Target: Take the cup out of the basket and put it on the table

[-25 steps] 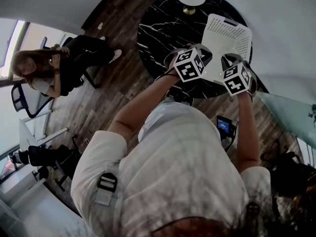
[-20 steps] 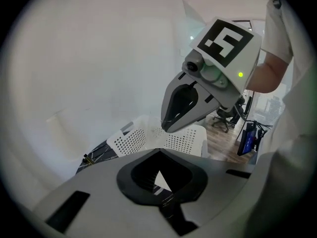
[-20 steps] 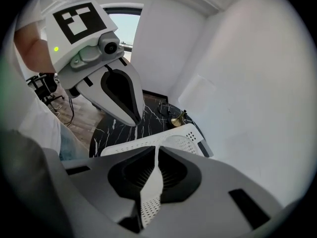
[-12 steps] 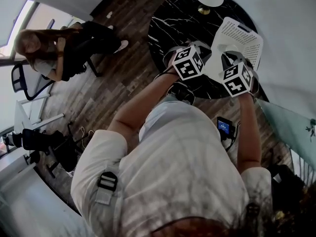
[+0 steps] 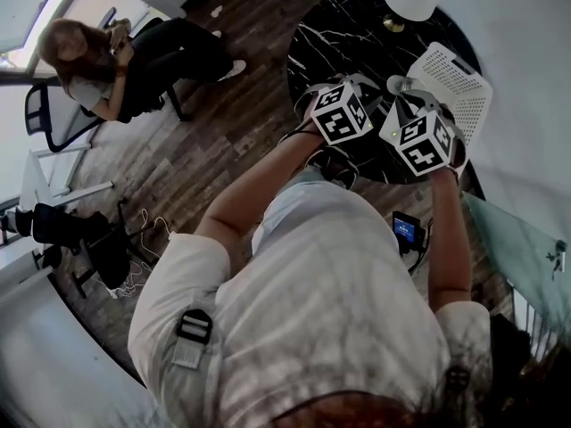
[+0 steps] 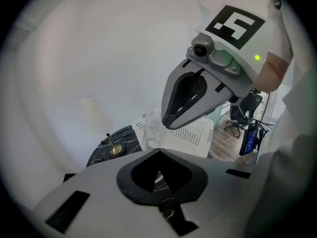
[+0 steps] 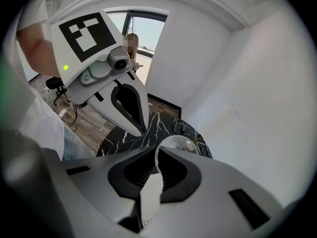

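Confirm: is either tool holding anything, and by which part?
The right tool is shut on the clear cup, pinching it at the rim. The left tool is shut with nothing in it.

Head view looks steeply down; both gripper views, along their jaws, share the table [image 5: 330, 41].
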A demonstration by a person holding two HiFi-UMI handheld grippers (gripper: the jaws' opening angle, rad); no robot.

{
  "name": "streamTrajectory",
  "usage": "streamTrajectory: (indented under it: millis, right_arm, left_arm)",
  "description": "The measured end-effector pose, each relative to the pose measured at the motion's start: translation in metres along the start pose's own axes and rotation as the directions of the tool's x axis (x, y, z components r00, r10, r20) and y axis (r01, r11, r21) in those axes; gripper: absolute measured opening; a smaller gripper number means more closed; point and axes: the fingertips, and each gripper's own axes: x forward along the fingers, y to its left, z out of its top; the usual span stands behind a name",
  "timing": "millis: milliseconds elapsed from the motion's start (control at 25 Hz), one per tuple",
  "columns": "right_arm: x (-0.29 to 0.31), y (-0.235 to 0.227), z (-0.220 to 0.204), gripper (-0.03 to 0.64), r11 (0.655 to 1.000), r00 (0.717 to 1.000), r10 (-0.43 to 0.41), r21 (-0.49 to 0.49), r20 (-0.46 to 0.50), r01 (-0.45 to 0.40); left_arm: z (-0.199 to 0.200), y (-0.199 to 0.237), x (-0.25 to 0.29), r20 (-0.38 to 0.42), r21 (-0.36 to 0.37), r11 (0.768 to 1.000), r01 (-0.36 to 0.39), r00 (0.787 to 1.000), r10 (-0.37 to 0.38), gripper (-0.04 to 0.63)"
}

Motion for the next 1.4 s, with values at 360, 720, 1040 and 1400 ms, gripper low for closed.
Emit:
streamTrajectory:
  millis: [360,720,1040,1400]
  right_arm:
    - [0.022,0.022,0.029,0.025,0.997,0.998,0.061,-0.051,0.018,-0.060]
    - [0.036,0.025,0.029,0.025,0.996,0.997,0.076,-0.050,-0.008,-0.076]
    - [0.062,0.031,0.017,0.025,0.993,0.992,0.112,-0.032,-0.053,-0.114]
    - [0.093,0.040,0.008,0.025,0.989,0.986,0.142,-0.017,-0.083,-0.144]
  left_arm:
    - [-0.031,0.018,-0.025,-0.028,-0.059,0.997,-0.052,0.998,0.050,0.006]
    - [-0.043,0.020,-0.022,-0.033,-0.077,0.997,-0.030,0.999,0.028,0.006]
    - [-0.057,0.025,-0.008,-0.046,-0.104,0.994,0.011,0.999,-0.016,0.006]
    - [-0.089,0.024,0.017,-0.083,-0.152,0.986,0.068,0.993,-0.081,0.006]
